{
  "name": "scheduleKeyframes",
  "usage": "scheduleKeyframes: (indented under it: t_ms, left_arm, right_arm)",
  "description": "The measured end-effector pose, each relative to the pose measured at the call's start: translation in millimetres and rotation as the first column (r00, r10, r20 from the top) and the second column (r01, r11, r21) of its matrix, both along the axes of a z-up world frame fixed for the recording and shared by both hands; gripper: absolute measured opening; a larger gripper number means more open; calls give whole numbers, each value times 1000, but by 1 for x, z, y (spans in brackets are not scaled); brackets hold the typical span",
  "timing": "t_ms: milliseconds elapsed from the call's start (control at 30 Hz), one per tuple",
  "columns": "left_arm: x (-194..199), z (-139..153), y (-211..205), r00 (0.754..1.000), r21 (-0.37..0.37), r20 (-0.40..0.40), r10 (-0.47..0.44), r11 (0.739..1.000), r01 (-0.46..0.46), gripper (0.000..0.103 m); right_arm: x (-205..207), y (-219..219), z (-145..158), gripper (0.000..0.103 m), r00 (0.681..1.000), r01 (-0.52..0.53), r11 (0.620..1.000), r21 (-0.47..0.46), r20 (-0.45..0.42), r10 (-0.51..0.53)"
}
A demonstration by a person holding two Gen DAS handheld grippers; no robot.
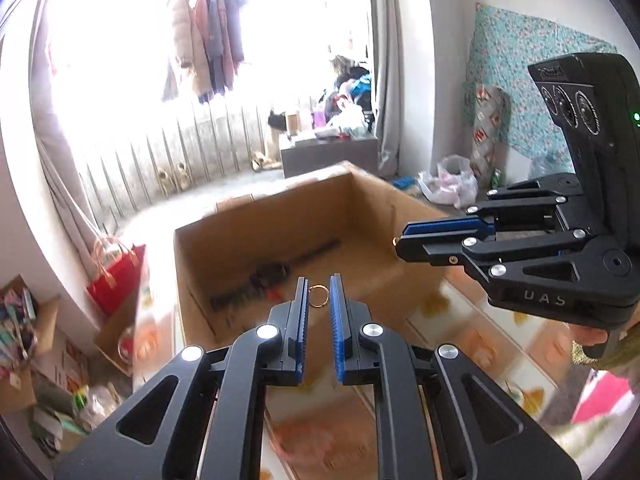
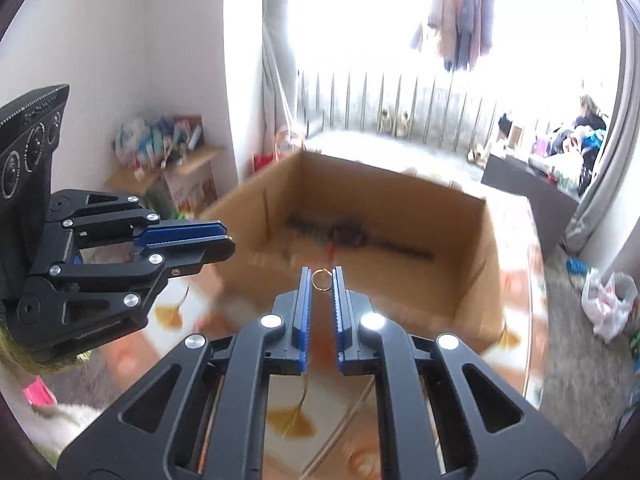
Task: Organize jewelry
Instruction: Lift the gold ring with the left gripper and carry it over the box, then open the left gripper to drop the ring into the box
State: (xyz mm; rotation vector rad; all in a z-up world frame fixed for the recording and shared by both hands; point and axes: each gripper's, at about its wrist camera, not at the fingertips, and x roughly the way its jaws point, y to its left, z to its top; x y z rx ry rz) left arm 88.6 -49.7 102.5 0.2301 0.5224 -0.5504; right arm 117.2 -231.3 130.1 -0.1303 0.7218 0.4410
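From the left wrist view we see our left claw [image 1: 319,286] in the foreground, nearly closed, its blue pads pinching a small gold ring [image 1: 318,295] at the tips. The ring stands between the fingertips, in front of an open cardboard box [image 1: 224,228] that sits on a table [image 1: 472,340] covered by a cloth with orange and yellow patterns. A dark, blurred object [image 1: 276,274] lies on the box floor; we cannot tell what it is. This view alone shows the patterned blue fabric [image 1: 516,60] hanging on the wall at right and a red gift bag [image 1: 114,276] on the floor at left. Our right claw [image 1: 400,242] comes in from the right, seen side-on, with a small gold bit showing at its tip.

From the right wrist view we see the right claw [image 2: 322,276] head-on, also almost closed, gripping a second gold ring [image 2: 321,279] between its pad tips, just before the near wall of the same box. Only here do we see a cluttered low shelf [image 2: 200,160] in the corner at left and a white plastic bag [image 2: 608,304] on the floor at right. Our left claw [image 2: 230,242] shows from the side at left, its fingers close together.

Both views share the bright window with clothes [image 1: 208,40] hanging before it.
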Motion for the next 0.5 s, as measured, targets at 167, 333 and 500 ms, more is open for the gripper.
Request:
scheduleKeyframes:
  t_ms: [167,333,500]
  left_arm:
    - [69,-17,-17,982,-45,-188,7,999,-16,11]
    - [112,-40,-30,937,-79,-350,-11,997,-17,11]
    - [129,-52,-29,899,-124,-437,-19,991,-39,12]
  right_arm:
    - [62,-13,-26,9,991,14,999,43,-135,-8]
    - [104,-31,-59,9,965,80,996,50,-256,-64]
    - [119,-46,-69,12,949,137,987,79,-298,-108]
